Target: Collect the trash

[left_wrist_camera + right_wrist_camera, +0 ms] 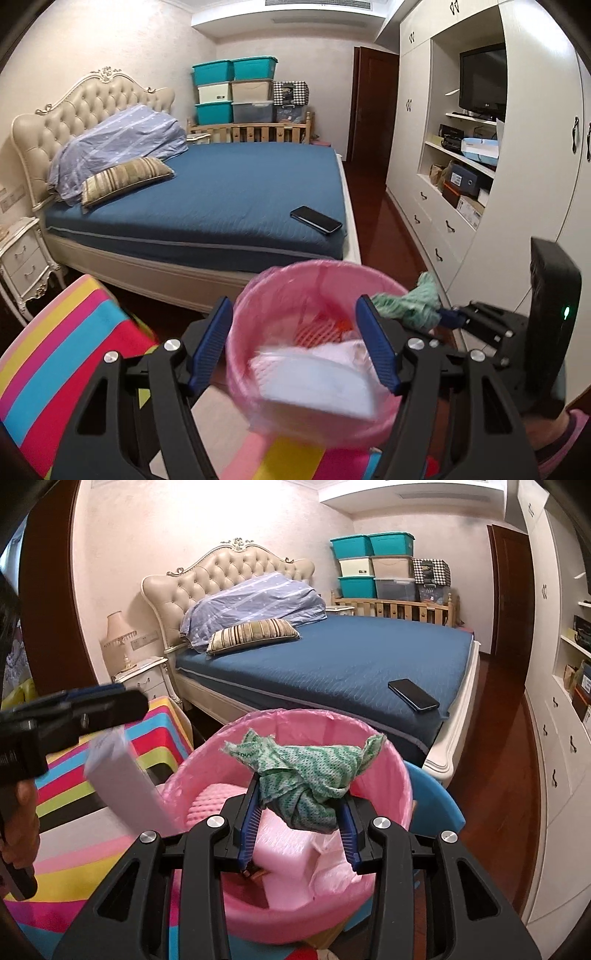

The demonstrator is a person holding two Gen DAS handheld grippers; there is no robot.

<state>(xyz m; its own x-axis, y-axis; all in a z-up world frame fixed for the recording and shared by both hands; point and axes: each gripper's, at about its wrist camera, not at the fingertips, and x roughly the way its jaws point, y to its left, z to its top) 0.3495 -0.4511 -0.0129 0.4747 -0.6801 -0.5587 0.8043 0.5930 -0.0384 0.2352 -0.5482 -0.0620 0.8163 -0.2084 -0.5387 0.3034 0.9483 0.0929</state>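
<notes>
Bin (369, 738) sat lower centre of both views. Your right gripper (301, 808) pinched the green cloth (306, 771) above it. Your left gripper (295, 343) stood spread over the bin; a blurred white box (317, 387) lay between its jaws, contact unclear.

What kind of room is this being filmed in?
A bedroom in a home, it seems: a large bed with a tufted headboard, a nightstand beside it, and built-in white wardrobes along one wall.
</notes>
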